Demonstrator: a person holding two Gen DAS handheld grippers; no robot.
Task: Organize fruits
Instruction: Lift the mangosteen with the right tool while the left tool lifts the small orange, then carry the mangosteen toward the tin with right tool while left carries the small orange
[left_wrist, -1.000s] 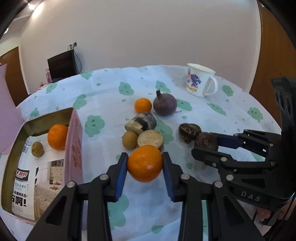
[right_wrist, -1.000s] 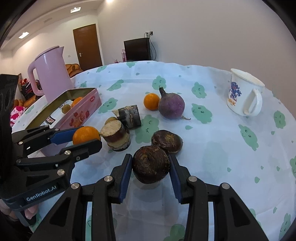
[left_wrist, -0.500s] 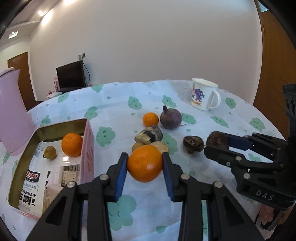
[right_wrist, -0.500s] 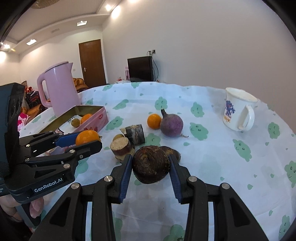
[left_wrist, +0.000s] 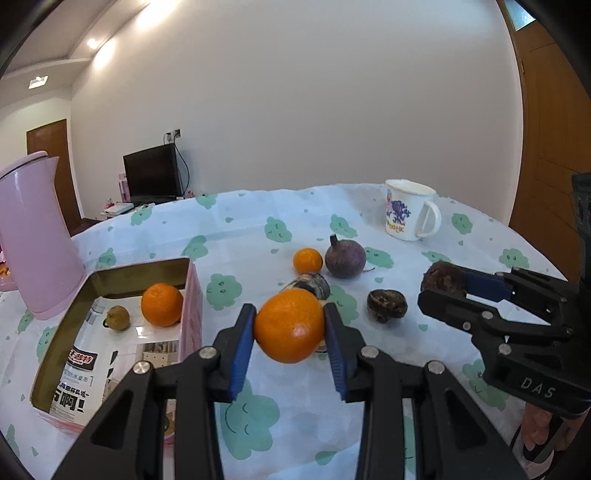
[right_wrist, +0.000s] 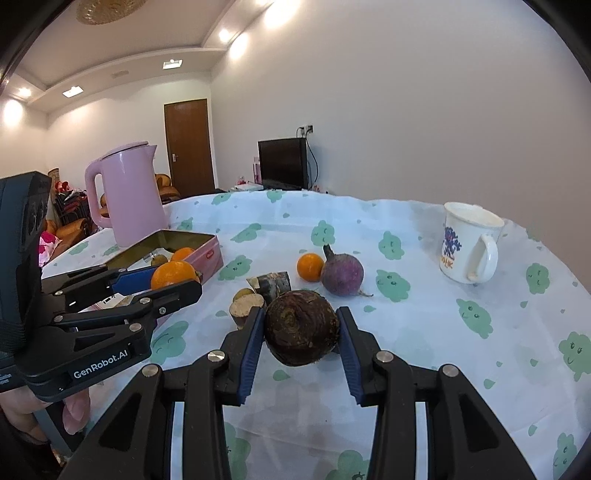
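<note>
Nearest the left wrist camera, the left gripper (left_wrist: 289, 326) has its blue-padded jaws pressed on either side of a round orange mandarin (left_wrist: 289, 325), held clear above the counter (left_wrist: 236, 236) with its white cloth printed with green clouds. The right gripper (right_wrist: 302, 328) likewise has its jaws closed against a dark brown, rough-skinned round fruit (right_wrist: 302, 326), also lifted off the cloth. Just beyond lie a second dark brown fruit (left_wrist: 386, 304), a cut beige-faced stub (right_wrist: 246, 308), a small tan round fruit (right_wrist: 243, 293) and a dark cut chunk (right_wrist: 273, 284). To the left sits an open pink rectangular tin (left_wrist: 194, 295) with a second orange mandarin (left_wrist: 161, 304) and a small brownish fruit (left_wrist: 117, 317) inside. Farther back, a small orange mandarin (left_wrist: 307, 260) lies just beside a purple round root (left_wrist: 345, 258). Behind the tin stands a pink kettle (left_wrist: 35, 240); a white printed mug (left_wrist: 410, 210) stands far right.
</note>
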